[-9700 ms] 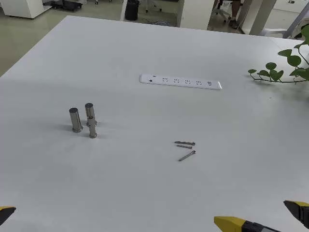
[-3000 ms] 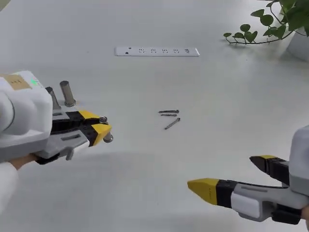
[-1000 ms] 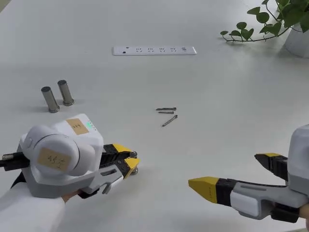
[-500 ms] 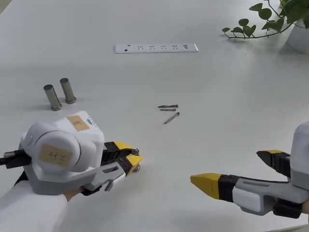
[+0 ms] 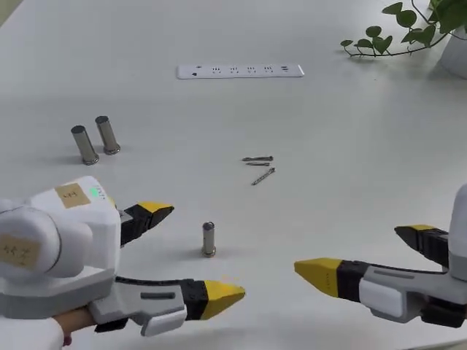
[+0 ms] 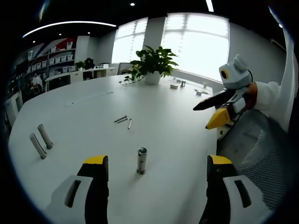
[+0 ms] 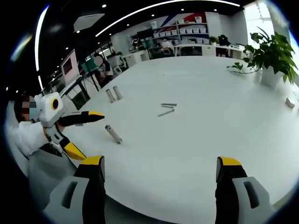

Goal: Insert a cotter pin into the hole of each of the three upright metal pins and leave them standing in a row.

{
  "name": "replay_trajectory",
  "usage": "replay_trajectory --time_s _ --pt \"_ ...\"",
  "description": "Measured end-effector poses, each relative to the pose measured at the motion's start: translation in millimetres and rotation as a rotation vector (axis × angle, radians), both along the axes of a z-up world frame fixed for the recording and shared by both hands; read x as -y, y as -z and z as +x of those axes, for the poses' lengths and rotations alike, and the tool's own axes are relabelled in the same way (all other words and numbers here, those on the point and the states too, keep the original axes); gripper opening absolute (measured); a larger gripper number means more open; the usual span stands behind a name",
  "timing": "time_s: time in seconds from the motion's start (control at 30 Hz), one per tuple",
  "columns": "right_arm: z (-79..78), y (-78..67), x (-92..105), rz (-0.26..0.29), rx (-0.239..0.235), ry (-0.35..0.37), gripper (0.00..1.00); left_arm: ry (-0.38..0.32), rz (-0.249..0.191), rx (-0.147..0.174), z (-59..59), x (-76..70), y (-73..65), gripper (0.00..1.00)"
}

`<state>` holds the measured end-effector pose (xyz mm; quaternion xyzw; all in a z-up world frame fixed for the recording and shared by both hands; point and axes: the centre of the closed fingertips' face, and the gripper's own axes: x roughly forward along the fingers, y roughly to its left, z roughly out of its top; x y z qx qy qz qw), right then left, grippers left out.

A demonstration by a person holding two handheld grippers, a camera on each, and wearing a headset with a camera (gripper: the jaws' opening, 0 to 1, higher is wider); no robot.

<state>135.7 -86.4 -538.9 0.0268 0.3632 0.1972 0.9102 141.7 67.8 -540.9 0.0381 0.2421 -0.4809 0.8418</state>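
Head view, from upper left across: two metal pins (image 5: 85, 144) stand side by side, near each other; a third metal pin (image 5: 209, 239) stands upright alone at lower centre, just ahead of the spread jaws of the left gripper (image 5: 206, 251), untouched. Three cotter pins (image 5: 259, 168) lie clustered mid-frame, below a power strip (image 5: 240, 71). At lower right the right gripper (image 5: 348, 249) gapes wide, holding nothing. Left gripper view adds bright windows (image 6: 201, 42) behind a potted plant (image 6: 153, 63); right gripper view adds distant desks (image 7: 187, 46).
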Motion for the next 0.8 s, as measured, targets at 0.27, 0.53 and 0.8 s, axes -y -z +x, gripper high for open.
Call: replay_trajectory --time_s 0.27,0.53,0.8 --pt "0.7 -0.6 0.4 -0.001 0.0 -0.002 0.97 0.001 0.001 -0.039 -17.7 -1.8 3.6 0.99" --pt "8.9 -10.5 2.9 -0.027 0.027 -0.024 0.96 0.03 0.033 -0.059 -25.7 1.0 10.5 0.99" --pt "25.6 -15.1 4.9 -0.142 0.033 -0.17 0.9 0.039 -0.01 -0.085 -31.3 2.8 3.7 0.99"
